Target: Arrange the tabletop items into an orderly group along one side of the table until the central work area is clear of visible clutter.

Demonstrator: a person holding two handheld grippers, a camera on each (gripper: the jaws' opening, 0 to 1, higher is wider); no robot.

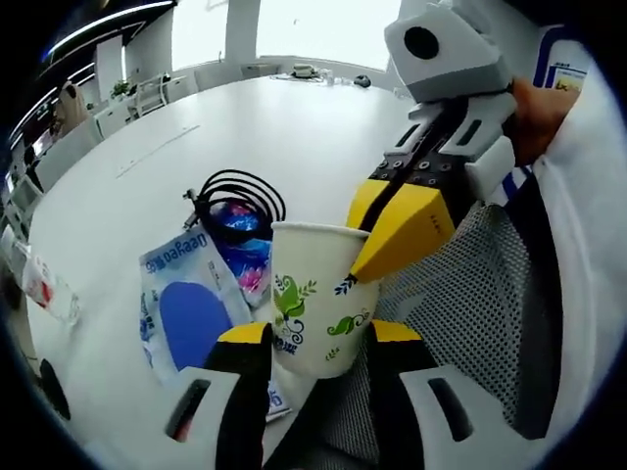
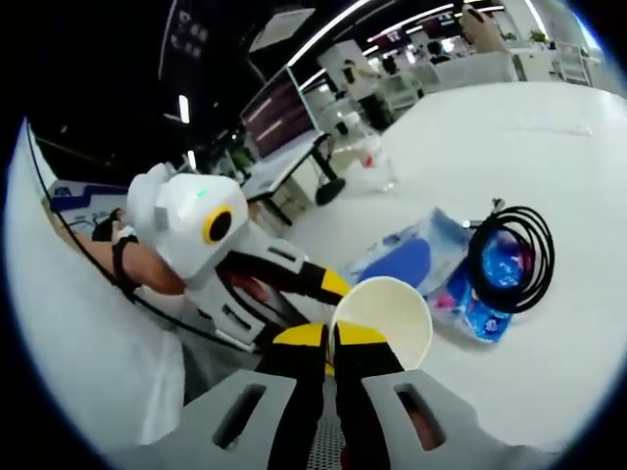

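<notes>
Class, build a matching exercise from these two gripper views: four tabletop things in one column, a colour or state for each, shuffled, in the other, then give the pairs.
Things:
1. paper cup
2. coiled cable
3. wipes pack
4. plastic bottle

Descriptions:
A. black, looped
B. lying near the table edge
C. white with green leaves, held between grippers
D. flat, blue and white

Pairs: 1-C, 2-A, 3-D, 4-B

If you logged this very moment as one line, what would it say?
paper cup held between left hand-held gripper jaws | right hand-held gripper shut on cup rim | coiled black cable and blue packets on white table
</notes>
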